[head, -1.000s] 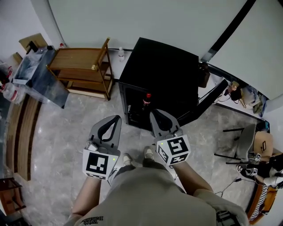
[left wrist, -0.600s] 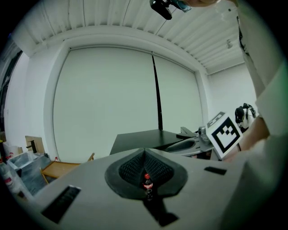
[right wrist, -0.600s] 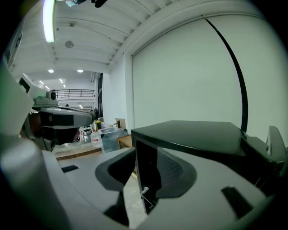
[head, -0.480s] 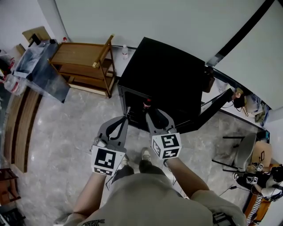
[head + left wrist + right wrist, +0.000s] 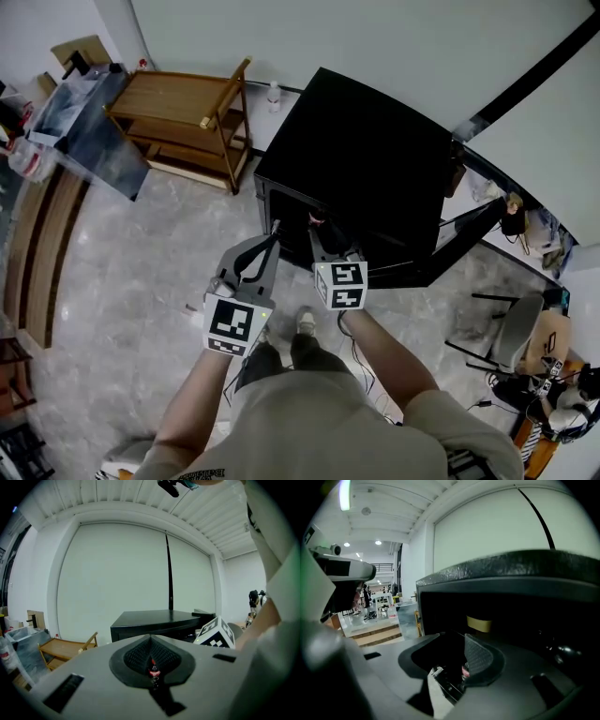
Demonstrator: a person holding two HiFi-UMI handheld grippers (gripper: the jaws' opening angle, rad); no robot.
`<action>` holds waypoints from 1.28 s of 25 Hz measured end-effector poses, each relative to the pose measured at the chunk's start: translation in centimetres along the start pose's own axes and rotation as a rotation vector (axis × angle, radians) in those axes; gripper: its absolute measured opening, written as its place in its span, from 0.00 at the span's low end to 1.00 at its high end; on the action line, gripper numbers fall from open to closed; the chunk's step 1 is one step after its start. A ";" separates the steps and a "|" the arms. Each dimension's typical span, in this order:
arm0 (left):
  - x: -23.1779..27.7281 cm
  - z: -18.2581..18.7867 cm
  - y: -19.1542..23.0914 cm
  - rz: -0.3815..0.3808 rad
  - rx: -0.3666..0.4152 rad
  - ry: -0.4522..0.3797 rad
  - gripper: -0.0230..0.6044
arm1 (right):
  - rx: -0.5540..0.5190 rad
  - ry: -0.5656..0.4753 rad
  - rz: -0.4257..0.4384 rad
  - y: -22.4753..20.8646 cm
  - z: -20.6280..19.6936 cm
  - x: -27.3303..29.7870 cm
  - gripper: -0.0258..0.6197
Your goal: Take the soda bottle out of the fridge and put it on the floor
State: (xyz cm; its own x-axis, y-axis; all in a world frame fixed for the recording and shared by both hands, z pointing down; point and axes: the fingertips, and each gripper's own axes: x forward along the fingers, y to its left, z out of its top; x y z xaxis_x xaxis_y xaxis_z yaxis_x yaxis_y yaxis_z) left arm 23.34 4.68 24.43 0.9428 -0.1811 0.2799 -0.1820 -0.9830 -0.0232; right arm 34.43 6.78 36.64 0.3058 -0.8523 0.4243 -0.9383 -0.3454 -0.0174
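The black fridge [image 5: 366,150] stands open, its door [image 5: 461,236] swung out to the right. The soda bottle [image 5: 315,219], dark with a red cap, stands upright just inside the opening. My right gripper [image 5: 320,234] reaches into the opening right in front of it. Its jaws are opening; in the right gripper view the bottle [image 5: 465,671] shows low in the gap of the gripper [image 5: 457,648], and the pads do not press on it. My left gripper [image 5: 272,236] is shut and empty beside the fridge's left edge. The bottle [image 5: 153,671] shows small beyond its closed jaws.
A wooden shelf cart [image 5: 183,122] stands left of the fridge, with a clear plastic bottle [image 5: 274,94] on the floor by the wall. Plastic-covered items [image 5: 80,122] lie further left. A chair [image 5: 520,328] and cables are at the right. My shoes [image 5: 305,323] are close to the fridge.
Both grippers have moved forward to the fridge opening. The right gripper's jaws have gone from shut to apart, and it has closed in on the bottle.
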 end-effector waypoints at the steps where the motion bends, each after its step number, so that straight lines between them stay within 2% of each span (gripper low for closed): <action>1: 0.4 -0.6 0.2 0.004 0.000 0.008 0.05 | 0.001 0.003 -0.005 -0.2 -0.5 0.5 0.23; 9: 2.4 -4.4 1.0 0.020 -0.045 0.059 0.05 | 0.039 0.018 -0.056 -2.7 -4.2 4.9 0.26; 21: 3.6 -6.2 1.6 0.037 -0.059 0.080 0.05 | 0.004 0.120 -0.098 -5.5 -8.4 10.1 0.30; 26: 3.0 -7.0 1.6 0.037 -0.083 0.099 0.05 | 0.084 0.164 -0.115 -6.3 -10.3 11.5 0.29; 32: 1.8 -8.5 2.1 0.060 -0.091 0.136 0.05 | 0.057 0.167 -0.118 -6.3 -11.1 12.4 0.29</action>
State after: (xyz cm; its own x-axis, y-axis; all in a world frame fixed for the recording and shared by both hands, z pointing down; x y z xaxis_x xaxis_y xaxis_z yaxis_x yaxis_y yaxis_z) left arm 22.31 2.55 33.01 0.8842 -0.2276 0.4078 -0.2669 -0.9628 0.0415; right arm 42.37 2.73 52.03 0.3775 -0.7295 0.5704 -0.8854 -0.4647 -0.0084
